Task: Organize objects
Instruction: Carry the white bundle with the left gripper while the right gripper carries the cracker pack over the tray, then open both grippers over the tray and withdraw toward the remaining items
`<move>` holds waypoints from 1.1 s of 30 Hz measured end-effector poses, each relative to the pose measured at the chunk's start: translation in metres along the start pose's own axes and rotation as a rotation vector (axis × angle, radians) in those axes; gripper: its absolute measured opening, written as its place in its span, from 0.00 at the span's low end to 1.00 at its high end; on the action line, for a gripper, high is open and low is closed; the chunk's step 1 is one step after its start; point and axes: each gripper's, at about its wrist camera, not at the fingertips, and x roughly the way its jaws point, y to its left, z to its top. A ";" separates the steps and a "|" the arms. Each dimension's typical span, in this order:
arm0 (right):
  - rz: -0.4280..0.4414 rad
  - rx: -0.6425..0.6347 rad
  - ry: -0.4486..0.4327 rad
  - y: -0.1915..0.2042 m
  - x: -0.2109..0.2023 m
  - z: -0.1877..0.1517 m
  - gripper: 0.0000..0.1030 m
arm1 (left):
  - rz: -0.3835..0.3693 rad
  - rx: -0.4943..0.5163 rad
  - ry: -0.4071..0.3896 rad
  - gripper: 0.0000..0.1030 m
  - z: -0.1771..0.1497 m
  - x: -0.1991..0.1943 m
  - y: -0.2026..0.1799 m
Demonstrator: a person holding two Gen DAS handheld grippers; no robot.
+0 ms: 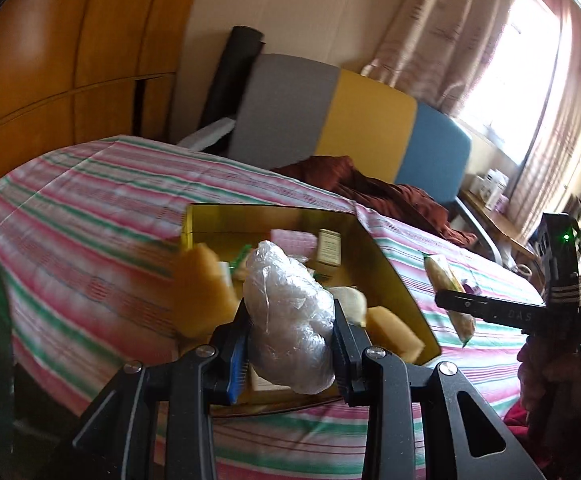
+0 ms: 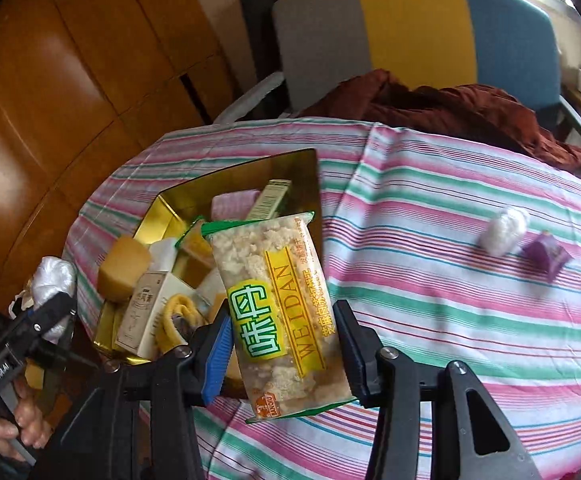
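Observation:
My left gripper [image 1: 290,340] is shut on a crumpled clear plastic bag [image 1: 286,312] and holds it above the near edge of a gold tin box [image 1: 390,256]. The box holds yellow sponge blocks [image 1: 200,288], small cartons and packets. My right gripper [image 2: 284,344] is shut on a clear snack packet with green and yellow print [image 2: 278,312], held above the striped cloth beside the gold box [image 2: 150,216]. The left gripper with its plastic bag [image 2: 52,280] shows at the left edge of the right wrist view. The right gripper [image 1: 450,300] shows at the right in the left wrist view.
A pink, green and white striped cloth [image 2: 450,300] covers the table. On it lie a small white plastic wad [image 2: 504,230] and a purple wrapped sweet [image 2: 546,258]. A grey, yellow and blue chair [image 2: 410,32] with a dark red cloth [image 2: 450,112] stands behind. Wooden cabinets [image 1: 50,60] stand at the left.

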 end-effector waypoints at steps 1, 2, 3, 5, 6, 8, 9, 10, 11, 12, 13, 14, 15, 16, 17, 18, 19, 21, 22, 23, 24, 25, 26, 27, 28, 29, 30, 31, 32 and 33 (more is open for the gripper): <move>0.000 -0.007 0.002 0.003 0.002 0.001 0.47 | 0.003 -0.007 -0.001 0.34 0.000 -0.001 0.004; 0.000 -0.014 0.005 0.006 0.004 0.002 0.47 | 0.002 -0.013 0.000 0.34 -0.001 0.000 0.007; 0.002 -0.022 0.008 0.008 0.006 0.004 0.47 | -0.002 -0.020 0.004 0.34 -0.001 0.000 0.008; 0.002 -0.037 0.014 0.013 0.009 0.006 0.47 | -0.028 -0.036 0.012 0.34 -0.001 0.002 0.010; 0.004 -0.046 0.017 0.015 0.010 0.007 0.47 | -0.044 -0.039 0.012 0.34 0.000 0.003 0.009; 0.005 -0.060 0.021 0.021 0.012 0.009 0.47 | -0.057 -0.035 0.014 0.34 0.003 0.006 0.006; 0.007 -0.070 0.024 0.023 0.014 0.011 0.47 | -0.063 -0.032 0.015 0.34 0.005 0.008 0.004; 0.009 -0.079 0.027 0.026 0.016 0.012 0.47 | -0.068 -0.029 0.017 0.34 0.006 0.010 0.003; 0.011 -0.087 0.029 0.028 0.017 0.014 0.47 | -0.071 -0.028 0.021 0.34 0.007 0.013 0.002; 0.012 -0.096 0.031 0.030 0.018 0.016 0.47 | -0.074 -0.029 0.025 0.34 0.009 0.015 0.001; 0.012 -0.103 0.033 0.032 0.020 0.018 0.47 | -0.078 -0.032 0.028 0.34 0.012 0.018 0.000; 0.012 -0.108 0.034 0.034 0.022 0.020 0.47 | -0.082 -0.035 0.029 0.34 0.014 0.020 0.000; 0.012 -0.114 0.036 0.035 0.024 0.022 0.47 | -0.086 -0.039 0.031 0.34 0.016 0.022 -0.001; 0.013 -0.118 0.037 0.037 0.026 0.025 0.47 | -0.092 -0.045 0.035 0.34 0.018 0.026 -0.002; 0.016 -0.122 0.038 0.038 0.028 0.027 0.47 | -0.099 -0.052 0.039 0.34 0.020 0.029 -0.003; 0.018 -0.128 0.040 0.040 0.031 0.030 0.47 | -0.108 -0.059 0.044 0.34 0.023 0.033 -0.004; 0.019 -0.135 0.042 0.042 0.033 0.033 0.47 | -0.111 -0.064 0.046 0.34 0.025 0.035 -0.005; 0.031 -0.164 0.053 0.047 0.038 0.039 0.47 | -0.117 -0.072 0.050 0.34 0.029 0.041 -0.008; 0.036 -0.183 0.057 0.051 0.041 0.042 0.47 | -0.119 -0.072 0.050 0.34 0.030 0.042 -0.008; 0.042 -0.207 0.061 0.055 0.044 0.046 0.47 | -0.119 -0.069 0.049 0.34 0.030 0.043 -0.009; 0.051 -0.229 0.067 0.058 0.047 0.050 0.47 | -0.117 -0.065 0.049 0.34 0.030 0.044 -0.009; 0.058 -0.249 0.069 0.062 0.050 0.054 0.47 | -0.112 -0.061 0.053 0.34 0.030 0.047 -0.010; 0.060 -0.267 0.070 0.065 0.054 0.057 0.47 | -0.105 -0.062 0.057 0.35 0.032 0.050 -0.009; 0.060 -0.286 0.072 0.069 0.059 0.062 0.47 | -0.093 -0.072 0.059 0.35 0.034 0.055 -0.008; 0.054 -0.298 0.073 0.072 0.063 0.066 0.47 | -0.090 -0.079 0.058 0.35 0.035 0.059 -0.006; 0.043 -0.308 0.072 0.074 0.068 0.069 0.47 | -0.085 -0.090 0.058 0.35 0.038 0.063 -0.005; 0.032 -0.311 0.068 0.076 0.073 0.073 0.47 | -0.081 -0.106 0.060 0.35 0.041 0.069 -0.004; 0.030 -0.310 0.068 0.076 0.076 0.076 0.48 | -0.083 -0.120 0.065 0.35 0.044 0.074 -0.002; 0.033 -0.307 0.071 0.076 0.080 0.077 0.49 | -0.089 -0.129 0.069 0.35 0.047 0.080 -0.002; 0.031 -0.302 0.074 0.076 0.084 0.079 0.49 | -0.086 -0.134 0.068 0.36 0.049 0.085 -0.002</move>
